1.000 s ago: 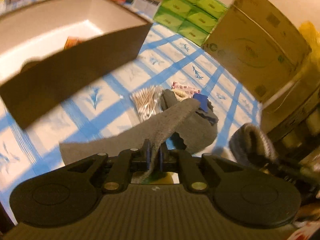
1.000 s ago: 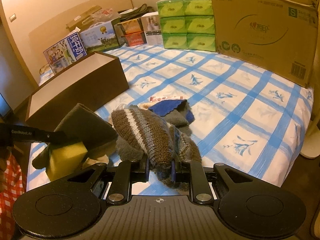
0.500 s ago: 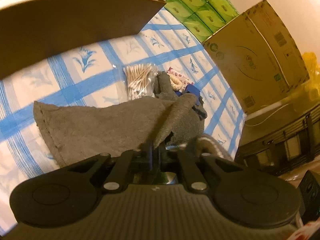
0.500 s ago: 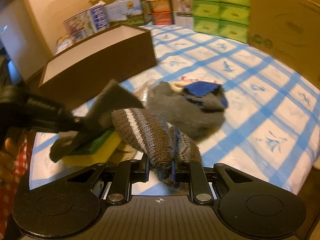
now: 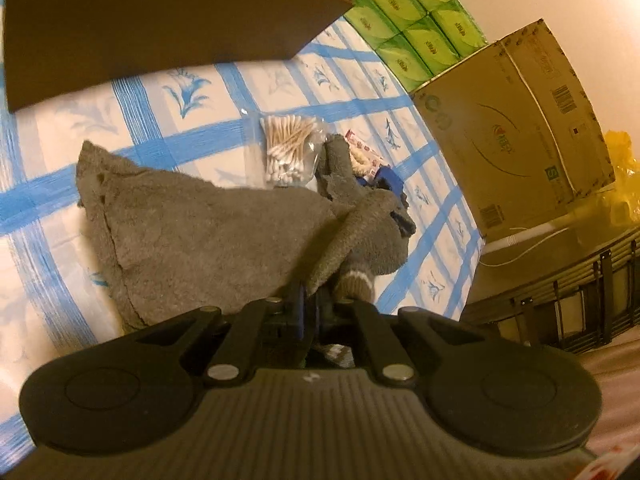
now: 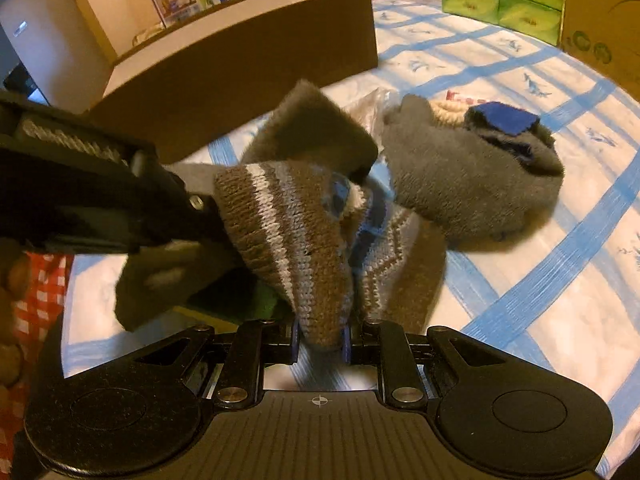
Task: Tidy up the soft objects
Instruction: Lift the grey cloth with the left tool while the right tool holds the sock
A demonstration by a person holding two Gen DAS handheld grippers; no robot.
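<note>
A dark brown open box (image 6: 240,60) is seen at the far left of the blue-checked bed sheet (image 6: 540,272), and it serves here as the landmark. Just in front of the box, the left gripper (image 5: 310,312) is seen clenched on a fold of a grey towel (image 5: 208,236), the rest of which is draped over the sheet toward the box. In the right wrist view the same gripper (image 6: 192,216) is shown reaching in from the left, with the towel (image 6: 316,128) raised in a peak before the box wall. A green and yellow sponge (image 6: 256,304) is partly seen beneath the cloth.

To the right of the box, a clear bag of cotton swabs (image 5: 288,148) is laid on the sheet, touching a heap of grey fleece cloth (image 6: 468,184) topped by a blue patch (image 6: 506,120).

Nearer the camera than the box, the right gripper (image 6: 320,340) is closed on a brown knitted piece with white and blue stripes (image 6: 288,232), which is held up against the towel.

Farther right of the box, green tissue packs (image 5: 416,20) are stacked beside a large cardboard carton (image 5: 516,120).
</note>
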